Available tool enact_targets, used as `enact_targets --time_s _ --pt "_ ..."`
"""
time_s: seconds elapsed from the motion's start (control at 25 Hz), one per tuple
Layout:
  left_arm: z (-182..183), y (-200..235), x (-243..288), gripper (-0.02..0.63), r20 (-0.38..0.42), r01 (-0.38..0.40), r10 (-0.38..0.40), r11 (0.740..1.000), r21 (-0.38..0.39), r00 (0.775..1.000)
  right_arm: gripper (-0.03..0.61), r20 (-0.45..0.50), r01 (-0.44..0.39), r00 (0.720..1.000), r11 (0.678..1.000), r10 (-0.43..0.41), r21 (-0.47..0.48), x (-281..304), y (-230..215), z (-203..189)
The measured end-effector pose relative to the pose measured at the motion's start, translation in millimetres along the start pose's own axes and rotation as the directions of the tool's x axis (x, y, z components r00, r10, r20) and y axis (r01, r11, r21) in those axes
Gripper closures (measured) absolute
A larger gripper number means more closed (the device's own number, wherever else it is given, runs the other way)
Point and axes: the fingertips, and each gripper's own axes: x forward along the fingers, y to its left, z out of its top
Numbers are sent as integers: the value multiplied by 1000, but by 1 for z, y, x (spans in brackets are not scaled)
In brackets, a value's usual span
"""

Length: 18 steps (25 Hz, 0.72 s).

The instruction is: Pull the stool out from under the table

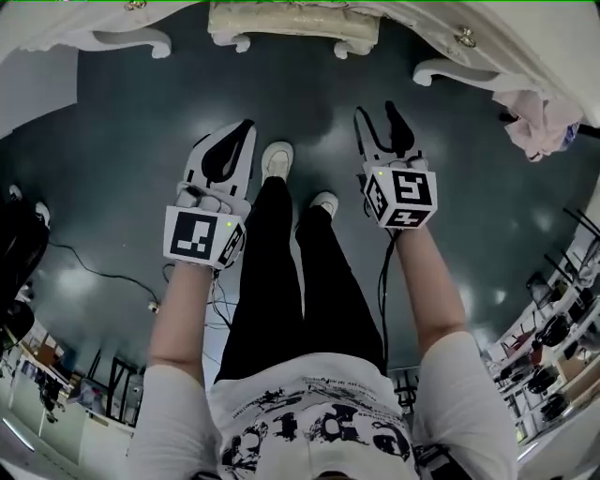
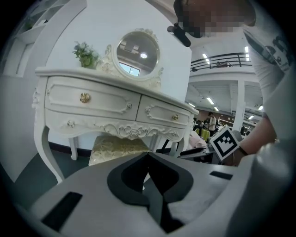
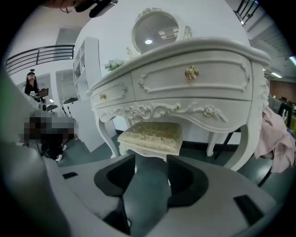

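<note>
The stool (image 1: pixel 292 26) has a cream patterned cushion and white carved legs, and it stands tucked under the white dressing table (image 1: pixel 511 42). It also shows in the left gripper view as the stool (image 2: pixel 115 147) and in the right gripper view as the stool (image 3: pixel 150 134). Both grippers hang over the dark floor, short of the stool and apart from it. My left gripper (image 1: pixel 246 127) has its jaw tips meeting, with nothing between them. My right gripper (image 1: pixel 375 114) stands open and empty, pointing at the stool's front.
A pink cloth (image 3: pixel 275 139) hangs by the table's right leg. The person's white shoes (image 1: pixel 277 159) stand between the grippers. Cables (image 1: pixel 94 274) lie on the floor at the left. A potted plant (image 2: pixel 85 53) and an oval mirror (image 2: pixel 138 52) top the table.
</note>
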Motion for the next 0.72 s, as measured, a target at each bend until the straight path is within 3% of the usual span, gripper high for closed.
enact_targets --time_s 0.32,0.72 --pt "-93 21 61 597 42 -6 7 1000 -29 999 348 0 63 998 991 -63 -118 92 -46 -77" --pt "-155 50 113 597 15 6 -5 999 -51 1000 287 -8 133 991 979 -135 -153 195 -100 -111"
